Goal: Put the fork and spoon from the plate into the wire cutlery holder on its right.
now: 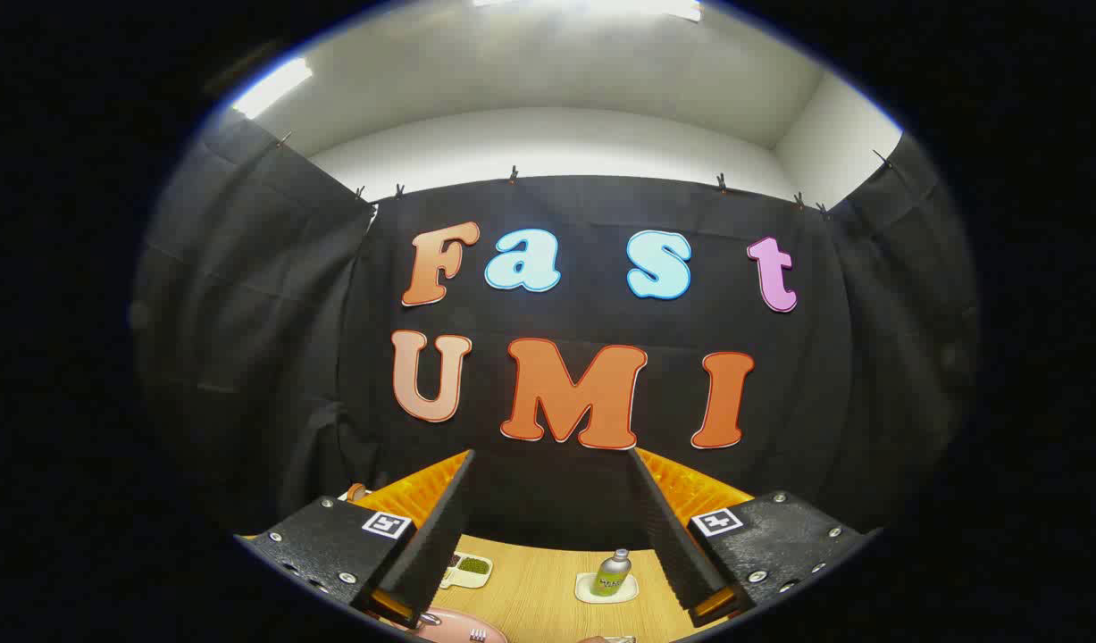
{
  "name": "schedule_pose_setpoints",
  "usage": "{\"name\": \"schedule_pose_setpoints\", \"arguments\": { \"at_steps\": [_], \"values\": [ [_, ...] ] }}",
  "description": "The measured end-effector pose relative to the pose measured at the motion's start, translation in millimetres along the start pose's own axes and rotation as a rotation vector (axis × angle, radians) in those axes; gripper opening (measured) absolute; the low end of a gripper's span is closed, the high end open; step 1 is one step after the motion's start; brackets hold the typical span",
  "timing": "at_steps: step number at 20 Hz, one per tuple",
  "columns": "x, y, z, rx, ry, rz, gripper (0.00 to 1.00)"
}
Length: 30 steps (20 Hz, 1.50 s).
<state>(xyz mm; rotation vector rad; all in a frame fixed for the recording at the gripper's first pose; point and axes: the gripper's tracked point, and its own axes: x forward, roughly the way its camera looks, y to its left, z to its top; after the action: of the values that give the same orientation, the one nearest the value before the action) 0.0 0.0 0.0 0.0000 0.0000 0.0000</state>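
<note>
The hand-held gripper [552, 536] is raised and levelled so that it looks straight at the booth's black cloth wall, with the wooden table [539, 589] low beneath it. Its two fingers [436, 536] stand wide apart with nothing between them, their black ribbed pads facing each other across the gap (orange bodies show behind the pads).

Down between the fingers, on the table, a small green bottle [612, 573] with a silver cap stands upright on a pale square coaster [628, 593]. Left of it, just beside the left finger, lies a small pale tray [470, 569] with green contents in its compartments.

Nearest the camera, below the left finger's tip, the rim of a pink plate [458, 629] shows; the tines of a fork [478, 634] lie on it, and a rounded metal piece [429, 618] near the finger's tip may be the spoon, though that cannot be told for sure. A bit of wire-like metal [621, 638] shows to the plate's right, too little to identify.
</note>
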Motion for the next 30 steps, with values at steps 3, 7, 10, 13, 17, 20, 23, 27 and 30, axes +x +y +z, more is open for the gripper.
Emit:
{"name": "schedule_pose_setpoints", "arguments": {
  "at_steps": [3,7,10,13,17,20,23,27,30],
  "values": [
    [-2,-3,3,-0.002,-0.021,-0.01,0.98],
    [-1,-1,4,0.001,-0.028,-0.007,0.98],
    [-2,-3,3,0.011,-0.027,-0.008,0.98],
    [-2,-2,3,0.019,-0.029,-0.008,0.98],
    [-1,2,-11,0.003,0.0,0.002,0.98],
    [0,6,-35,0.015,0.071,0.019,0.98],
    [-1,19,-60,0.05,0.141,0.057,0.98],
    [-4,26,-117,0.036,0.285,0.089,0.98],
    [-10,38,-153,0.053,0.389,0.123,0.99]
  ]
}}
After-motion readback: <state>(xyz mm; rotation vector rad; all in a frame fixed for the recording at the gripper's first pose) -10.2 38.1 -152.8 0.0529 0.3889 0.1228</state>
